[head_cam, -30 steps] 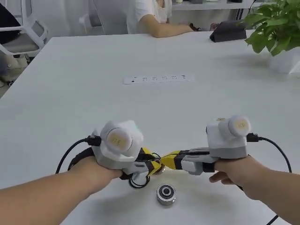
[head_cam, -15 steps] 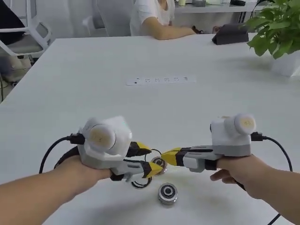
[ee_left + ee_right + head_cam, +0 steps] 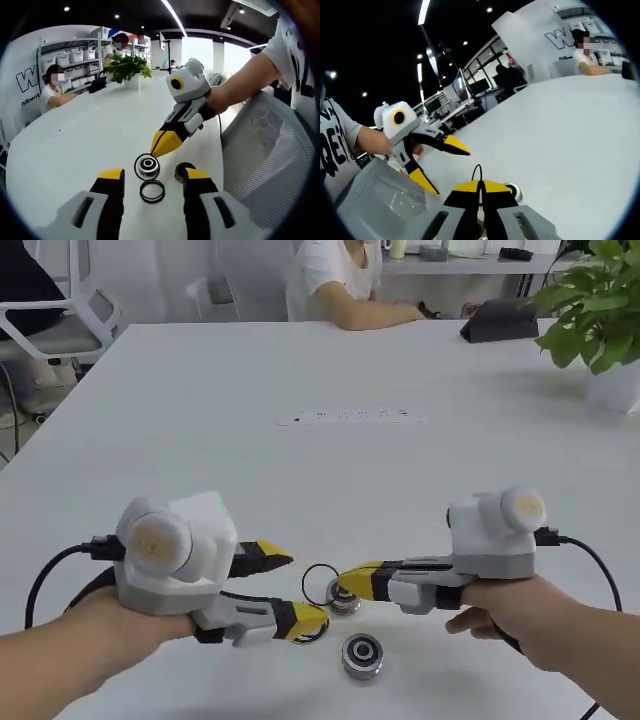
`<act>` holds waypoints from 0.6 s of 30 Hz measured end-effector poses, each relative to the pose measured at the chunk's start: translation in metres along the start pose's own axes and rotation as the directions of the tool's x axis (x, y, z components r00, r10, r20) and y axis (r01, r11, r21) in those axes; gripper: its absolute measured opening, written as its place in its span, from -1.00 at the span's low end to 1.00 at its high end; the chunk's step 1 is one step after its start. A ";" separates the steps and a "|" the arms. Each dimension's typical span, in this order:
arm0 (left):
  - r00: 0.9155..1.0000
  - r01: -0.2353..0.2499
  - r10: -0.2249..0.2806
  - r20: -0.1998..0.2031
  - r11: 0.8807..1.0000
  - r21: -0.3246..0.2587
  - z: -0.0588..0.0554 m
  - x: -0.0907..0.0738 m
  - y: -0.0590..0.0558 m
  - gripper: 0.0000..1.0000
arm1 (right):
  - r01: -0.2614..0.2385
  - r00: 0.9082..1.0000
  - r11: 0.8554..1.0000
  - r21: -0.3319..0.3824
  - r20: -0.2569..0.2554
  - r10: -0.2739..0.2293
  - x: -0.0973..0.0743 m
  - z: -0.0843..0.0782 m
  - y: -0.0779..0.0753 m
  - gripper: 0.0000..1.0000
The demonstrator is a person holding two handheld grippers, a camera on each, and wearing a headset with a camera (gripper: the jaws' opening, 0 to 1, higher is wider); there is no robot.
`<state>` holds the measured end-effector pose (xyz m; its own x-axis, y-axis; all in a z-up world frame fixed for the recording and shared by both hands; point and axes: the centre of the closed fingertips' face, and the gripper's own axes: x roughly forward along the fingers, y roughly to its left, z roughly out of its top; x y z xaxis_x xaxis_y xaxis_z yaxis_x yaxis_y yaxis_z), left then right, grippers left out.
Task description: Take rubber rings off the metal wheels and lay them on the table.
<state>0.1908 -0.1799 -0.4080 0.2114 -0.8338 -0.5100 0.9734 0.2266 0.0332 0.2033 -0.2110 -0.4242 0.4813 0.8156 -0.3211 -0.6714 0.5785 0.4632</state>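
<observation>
- The right gripper (image 3: 342, 581) has its jaws squeezed tight on a thin black rubber ring (image 3: 320, 566).
- That ring makes a loop just beside a small metal wheel (image 3: 347, 600) on the white table (image 3: 300, 470). I cannot tell if the ring is hooked on the wheel or all the way off.
- In the right gripper view, the ring is just a thin black line poking up between the closed yellow tips. The wheel (image 3: 512, 190) peeks out from behind them.
- The left gripper (image 3: 300, 588) has its jaws wide apart and grips nothing.
- In the left gripper view, a loose ring (image 3: 141, 191) lies flat on the table between the two yellow tips. In the head view, the lower jaw covers part of this ring.
- A second wheel (image 3: 362, 655) sits on the table, close to the person. Its rim looks dark, but I cannot tell if it has a ring on it. In the left gripper view it is half hidden behind one jaw.
- A black cable runs from each gripper and goes out of the picture.
- Farther off lie a white power strip (image 3: 350, 416) and a green plant (image 3: 595, 300), which the edge cuts off.
- A person (image 3: 335, 280) sits at the far end of the table. The top of the picture cuts them off.
</observation>
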 end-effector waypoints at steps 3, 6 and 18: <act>1.000 -0.005 0.005 -0.004 1.000 -0.008 -0.005 -0.005 -0.001 -0.04 | -0.008 1.000 1.000 0.002 -0.010 0.008 0.002 -0.003 0.003 -1.00; 1.000 -0.014 0.014 -0.005 1.000 -0.021 -0.010 -0.010 0.000 -0.01 | -0.015 1.000 1.000 0.005 -0.022 0.015 0.005 -0.006 0.005 -1.00; 0.999 -0.042 0.041 -0.011 0.999 -0.035 -0.021 -0.020 0.004 0.07 | -0.032 0.995 0.999 -0.002 -0.100 0.032 0.017 -0.023 0.011 -1.00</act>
<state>0.1883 -0.1525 -0.4156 0.2506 -0.8181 -0.5176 0.9601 0.2786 0.0245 0.1914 -0.1903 -0.4434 0.4013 0.8303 -0.3868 -0.6876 0.5520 0.4717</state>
